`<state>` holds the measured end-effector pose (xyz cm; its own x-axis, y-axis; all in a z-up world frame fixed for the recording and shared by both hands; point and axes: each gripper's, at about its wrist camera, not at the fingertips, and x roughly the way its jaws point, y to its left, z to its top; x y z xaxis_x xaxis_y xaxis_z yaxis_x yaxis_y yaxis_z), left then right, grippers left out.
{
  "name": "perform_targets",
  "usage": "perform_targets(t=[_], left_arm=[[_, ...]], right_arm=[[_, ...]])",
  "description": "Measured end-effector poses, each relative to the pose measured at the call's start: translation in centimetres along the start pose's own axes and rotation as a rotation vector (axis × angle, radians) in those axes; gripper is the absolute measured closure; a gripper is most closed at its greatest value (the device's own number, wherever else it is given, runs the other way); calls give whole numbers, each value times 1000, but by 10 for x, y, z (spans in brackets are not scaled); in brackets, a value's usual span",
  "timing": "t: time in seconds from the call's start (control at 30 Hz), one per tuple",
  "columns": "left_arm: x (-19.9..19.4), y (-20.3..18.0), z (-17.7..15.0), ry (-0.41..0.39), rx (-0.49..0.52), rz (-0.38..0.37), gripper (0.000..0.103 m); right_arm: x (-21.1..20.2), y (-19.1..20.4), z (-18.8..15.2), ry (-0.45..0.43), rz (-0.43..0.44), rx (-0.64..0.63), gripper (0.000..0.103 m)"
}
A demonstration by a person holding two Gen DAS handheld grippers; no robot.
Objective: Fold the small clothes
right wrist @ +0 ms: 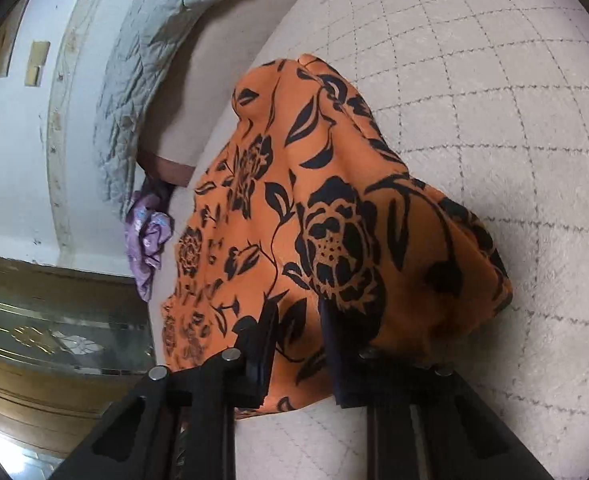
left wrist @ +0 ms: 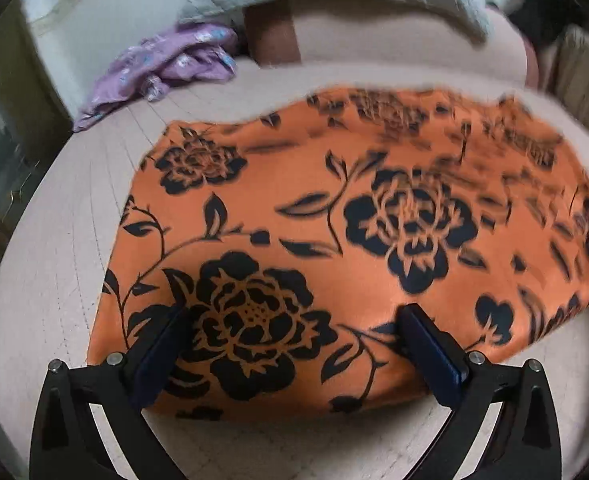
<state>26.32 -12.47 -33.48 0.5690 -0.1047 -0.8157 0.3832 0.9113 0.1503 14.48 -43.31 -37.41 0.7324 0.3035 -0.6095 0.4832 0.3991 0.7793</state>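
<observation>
Cloth: orange flowered cloth [left wrist: 334, 240] lies spread on the bed [left wrist: 54, 280], one end lifted in a bunched fold.
Left claw [left wrist: 294, 320]: jaws wide apart over the near edge, holding nothing.
Right claw [right wrist: 298, 320]: jaws narrowed on a pinched fold of the cloth.
Risk, slip: thin fabric may slide out of the pinch.
Risk, drag: with the near edge unheld, a pull may shift the whole cloth.
Risk, snag: purple garment [left wrist: 166, 64] near the bed's far corner.

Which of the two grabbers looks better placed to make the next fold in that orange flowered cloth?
Probably the right gripper: its jaws are nearly closed with a bunched edge of the orange garment between them. The left gripper hangs wide open above the flat cloth, gripping nothing.
</observation>
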Motion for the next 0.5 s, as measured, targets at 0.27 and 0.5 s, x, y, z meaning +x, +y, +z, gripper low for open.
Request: perform_targets(t=[0.27,0.5], left_arm=[[1,1,2,4,8,-16,0],[4,4,4,-1,14,-19,0]], right_arm=[[3,39,-13,-34,42,-189,75],[25,26,-13,43,-14,-121,76]])
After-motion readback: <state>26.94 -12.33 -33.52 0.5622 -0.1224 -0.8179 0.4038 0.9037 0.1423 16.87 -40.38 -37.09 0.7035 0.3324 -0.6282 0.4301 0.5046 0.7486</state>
